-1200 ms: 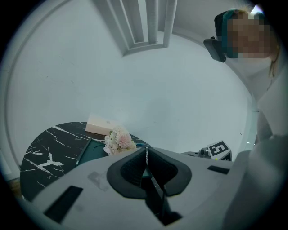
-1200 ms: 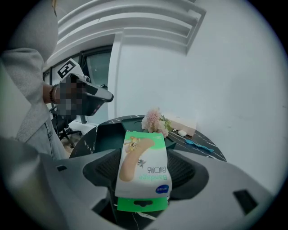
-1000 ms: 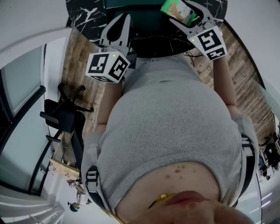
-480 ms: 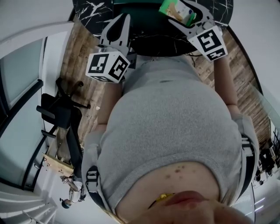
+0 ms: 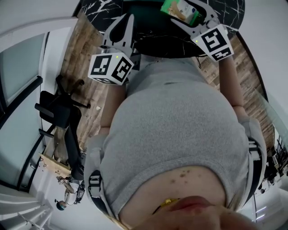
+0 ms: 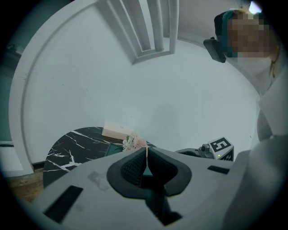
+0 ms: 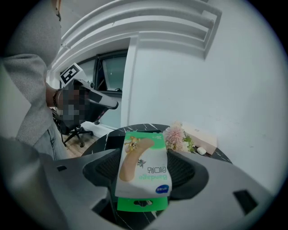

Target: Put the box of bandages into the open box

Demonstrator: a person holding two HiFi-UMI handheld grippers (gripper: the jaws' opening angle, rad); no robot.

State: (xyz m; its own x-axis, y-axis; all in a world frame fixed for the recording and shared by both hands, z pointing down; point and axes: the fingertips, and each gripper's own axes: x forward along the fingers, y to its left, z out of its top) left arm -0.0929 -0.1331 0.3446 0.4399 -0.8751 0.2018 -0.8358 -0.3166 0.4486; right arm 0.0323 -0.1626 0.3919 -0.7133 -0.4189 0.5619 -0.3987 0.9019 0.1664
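Grip: right tongs [image 7: 145, 156] clamp green-white cardboard bandage box [image 7: 143, 173] lengthwise, black marble counter [image 7: 105, 137] ahead.
Left tongs [image 6: 145, 157]: closed, empty.

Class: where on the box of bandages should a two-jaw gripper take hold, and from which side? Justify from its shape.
Grip the box of bandages across its two long narrow edges, near mid-length, coming in from the green hang tab end. It is flat and slim, so those edges fit between the pads, as the right gripper shows.

bandage box [image 5: 179, 10] is cut off by the top edge.
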